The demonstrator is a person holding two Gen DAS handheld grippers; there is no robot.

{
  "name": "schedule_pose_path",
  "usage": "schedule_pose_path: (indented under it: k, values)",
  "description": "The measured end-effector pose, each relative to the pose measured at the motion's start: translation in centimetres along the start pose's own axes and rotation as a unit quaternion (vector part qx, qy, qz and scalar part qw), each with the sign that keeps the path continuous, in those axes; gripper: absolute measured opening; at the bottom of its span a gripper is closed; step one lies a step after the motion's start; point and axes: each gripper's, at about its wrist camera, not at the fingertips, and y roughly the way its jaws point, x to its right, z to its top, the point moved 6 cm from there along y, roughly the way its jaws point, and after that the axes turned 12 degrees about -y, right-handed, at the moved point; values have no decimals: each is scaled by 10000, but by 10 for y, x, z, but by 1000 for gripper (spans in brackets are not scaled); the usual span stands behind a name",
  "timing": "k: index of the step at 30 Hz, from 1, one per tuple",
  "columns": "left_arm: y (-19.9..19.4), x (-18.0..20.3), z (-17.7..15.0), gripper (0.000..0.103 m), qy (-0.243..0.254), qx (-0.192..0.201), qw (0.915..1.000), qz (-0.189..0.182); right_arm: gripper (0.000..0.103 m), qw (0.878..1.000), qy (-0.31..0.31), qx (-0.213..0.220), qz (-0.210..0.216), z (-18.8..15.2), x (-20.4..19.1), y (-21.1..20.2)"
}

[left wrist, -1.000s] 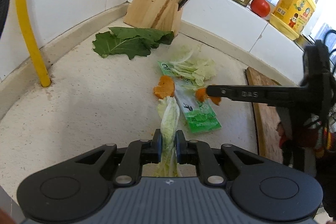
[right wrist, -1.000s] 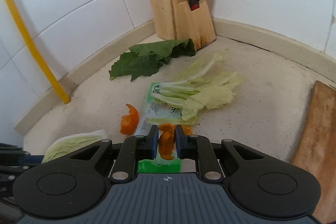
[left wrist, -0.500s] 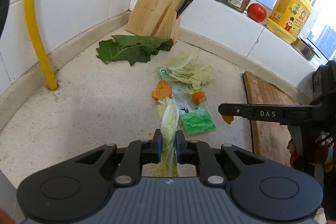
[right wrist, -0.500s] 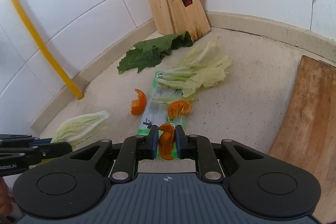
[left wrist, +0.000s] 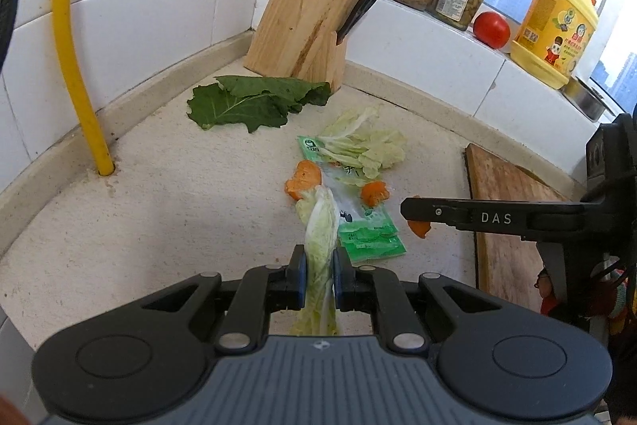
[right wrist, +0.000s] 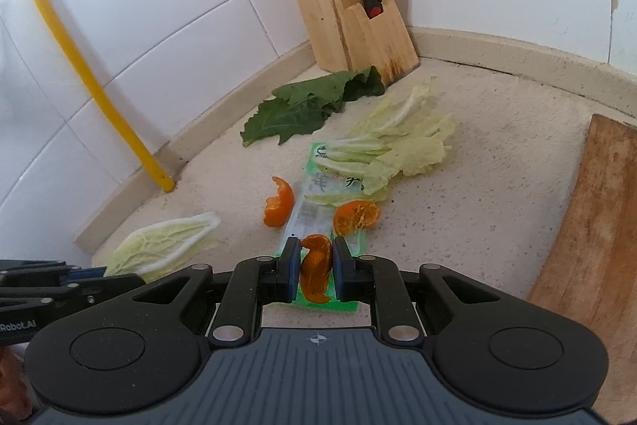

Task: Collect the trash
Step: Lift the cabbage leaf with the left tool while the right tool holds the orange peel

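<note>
Your left gripper (left wrist: 318, 275) has its fingers closed on a pale cabbage leaf (left wrist: 318, 245), pinched near the stem end at the bottom centre of the left wrist view so the leafy tip pokes forward past the pads; that hold looks chosen so the limp blade cannot slip out sideways. Your right gripper (right wrist: 313, 275) is clamped on a curl of orange peel (right wrist: 315, 267), low in the centre of its own view; in the left view the same peel hangs off the fingertip at right of centre, clear of the counter (left wrist: 159, 218). You hold both pieces lifted, each hand already loaded, which suggests you mean to carry them off together; no bin shows in either view, so where they go cannot be told. The rest of the trash lies in the middle of the frame: a green plastic wrapper (right wrist: 318, 202) flat on the counter, a bunch of cabbage leaves (right wrist: 402, 146) lying over its far end, one peel (right wrist: 278, 204) just beside its left edge and another (right wrist: 355, 218) resting on its right edge. A dark green leaf (right wrist: 298, 110) sits further up, touching the foot of the knife block (right wrist: 342, 22). The wrapper is pinned under leaves, so you will likely have to clear those first. A wooden cutting board (right wrist: 597, 218) occupies the right edge.
</note>
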Motion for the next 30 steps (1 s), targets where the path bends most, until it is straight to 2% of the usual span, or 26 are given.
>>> schedule_pose_path:
  k: [5,13,26,30]
  values:
    - [-4,-7,-9,12,-170,-24,9996,210,22,9996,45,-90,275,-5,-2,0]
    - [-20,-17,-21,12,-347,123,9990,237,22,9986,-171,-131,473,-11,-27,-4]
    - [-64,-38,-40,12,-435,362,9984,46,22,9982,-522,-9,305,-13,-70,-21]
    - [-77,-49,-43,12,-501,431,9978,74,22,9980,-628,88,73,-10,-70,-25]
